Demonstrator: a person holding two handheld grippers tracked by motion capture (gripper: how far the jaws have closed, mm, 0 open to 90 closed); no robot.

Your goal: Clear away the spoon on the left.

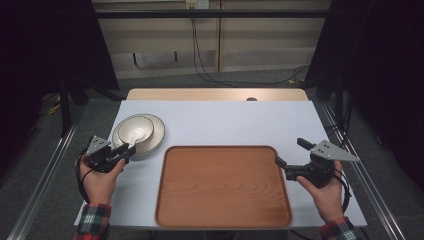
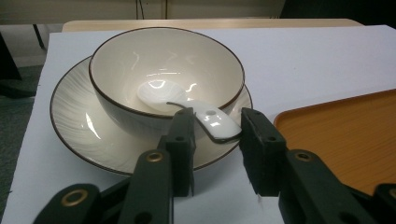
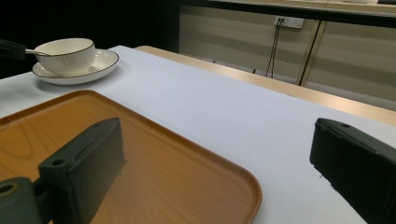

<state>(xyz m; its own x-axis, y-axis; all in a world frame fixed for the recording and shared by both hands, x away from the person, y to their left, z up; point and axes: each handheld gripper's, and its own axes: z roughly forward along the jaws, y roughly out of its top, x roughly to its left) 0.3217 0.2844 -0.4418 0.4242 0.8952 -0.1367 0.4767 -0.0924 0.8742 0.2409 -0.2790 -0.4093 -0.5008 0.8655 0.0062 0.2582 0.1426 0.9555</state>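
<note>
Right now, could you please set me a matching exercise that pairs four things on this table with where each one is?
Things:
1. spoon
2. bowl
3. wooden tray
4. right gripper

Places:
A. standing on the plate
B. open at the tray's right edge
C. lying in the bowl, with its handle over the rim between the open jaws of the left gripper
D. flat on the white table cover, right of the plate

Pairs: 1-C, 2-A, 3-D, 4-B
</note>
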